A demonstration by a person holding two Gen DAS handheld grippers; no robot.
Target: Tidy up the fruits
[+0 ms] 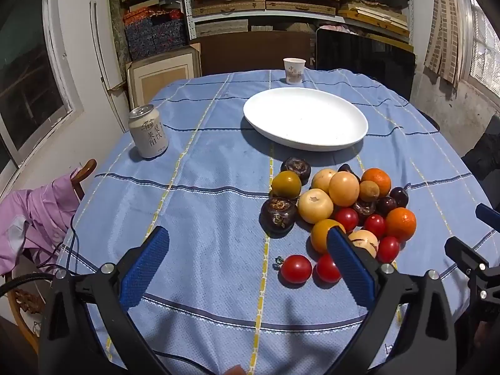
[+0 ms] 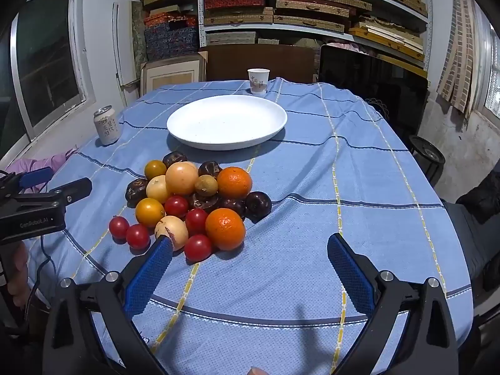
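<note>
Both grippers wide apart, nothing between the fingers, nothing held. Left gripper (image 1: 248, 237) hovers over bare blue checked tablecloth (image 1: 203, 203), tilted down. Its right finger overlaps the near edge of the fruit pile (image 1: 337, 206) in the left wrist view; contact can't be told. The pile sits ahead and to the right of the left gripper, loose on the cloth, fruits touching each other.

Right gripper (image 2: 250, 243) also released, tilted down, over bare cloth. From it the pile lies ahead and to the left; its left finger tip overlaps a pale yellow fruit (image 2: 172, 231) at the pile's near edge.

Pile contents: two oranges (image 2: 225, 228), several red cherry tomatoes (image 2: 197, 247), yellow-orange round fruits (image 2: 149, 212), pale yellow fruits, dark brown-purple fruits (image 2: 257, 203). Two tomatoes sit slightly apart on the left side of the pile, nearest the left gripper.

White plate (image 2: 226, 122) beyond the pile, farther from both grippers, nothing on it, close to the pile but not touching. Paper cup (image 2: 258, 80) behind the plate at the far table edge. Drink can (image 1: 148, 132) upright, far ahead-left of the left gripper, well apart from the fruit. The left gripper's body shows at the left edge of the right wrist view.
</note>
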